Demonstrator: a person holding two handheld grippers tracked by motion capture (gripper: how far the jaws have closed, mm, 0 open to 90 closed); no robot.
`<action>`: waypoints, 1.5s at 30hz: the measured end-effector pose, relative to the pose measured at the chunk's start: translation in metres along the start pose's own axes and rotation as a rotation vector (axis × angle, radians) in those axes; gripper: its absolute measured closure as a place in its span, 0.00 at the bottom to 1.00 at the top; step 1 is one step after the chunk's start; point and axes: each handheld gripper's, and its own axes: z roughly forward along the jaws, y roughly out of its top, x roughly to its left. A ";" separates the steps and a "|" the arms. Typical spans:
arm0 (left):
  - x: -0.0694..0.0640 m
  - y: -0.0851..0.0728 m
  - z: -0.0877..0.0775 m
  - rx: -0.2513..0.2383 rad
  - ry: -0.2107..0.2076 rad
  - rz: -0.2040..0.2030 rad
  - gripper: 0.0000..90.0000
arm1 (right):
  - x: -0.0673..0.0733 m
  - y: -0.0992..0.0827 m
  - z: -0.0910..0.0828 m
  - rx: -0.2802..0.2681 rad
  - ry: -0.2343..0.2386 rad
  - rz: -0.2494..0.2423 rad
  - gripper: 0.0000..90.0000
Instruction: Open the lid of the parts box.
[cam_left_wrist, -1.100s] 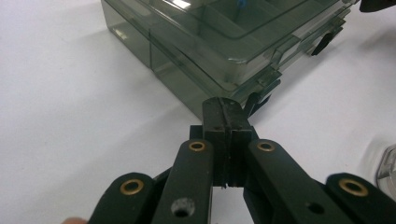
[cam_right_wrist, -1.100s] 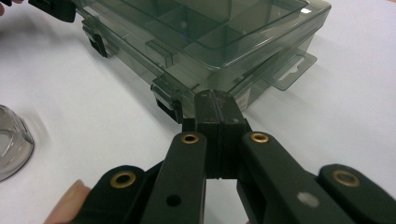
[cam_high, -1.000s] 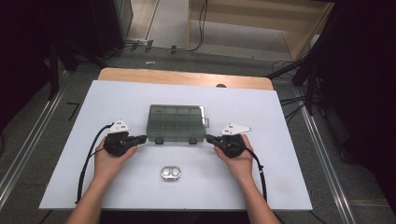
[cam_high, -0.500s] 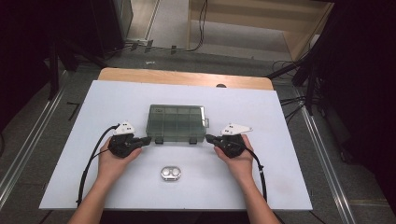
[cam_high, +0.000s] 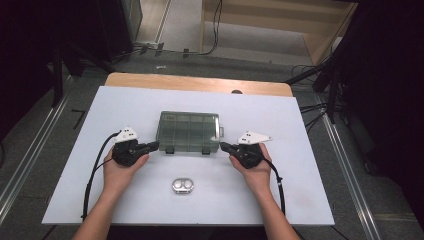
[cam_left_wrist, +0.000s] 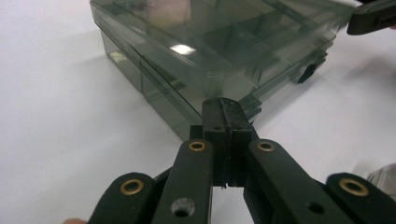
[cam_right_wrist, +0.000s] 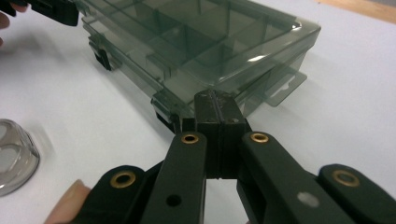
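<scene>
On the white table (cam_high: 75, 200), the left gripper (cam_high: 152, 145) sits at the near left corner of the clear plastic box (cam_high: 189, 131), with its jaws pressed fully together and nothing between them. The box lies flat in the middle of the table, lid down, and its two dark latches (cam_high: 169, 149) face the person. In front of it, well apart, lies a small round metal case (cam_high: 182, 185). The right gripper (cam_high: 224, 146) waits at the near right corner, also closed and empty. The box looks light, stiff and smooth, so I think it can slide easily on the table. A good place to take hold is probably the thin rim of the lid beside a latch, while the other gripper steadies the base.
</scene>
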 end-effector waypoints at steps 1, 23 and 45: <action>0.000 0.000 0.000 -0.009 0.002 -0.003 0.99 | 0.000 0.001 -0.001 -0.003 -0.001 0.003 0.98; 0.010 0.027 0.002 -0.138 0.010 -0.022 0.99 | -0.013 0.023 -0.015 -0.167 0.001 0.058 0.01; 0.012 0.059 0.010 -0.207 0.021 -0.033 0.98 | -0.007 0.041 0.011 -0.224 -0.147 -0.007 0.41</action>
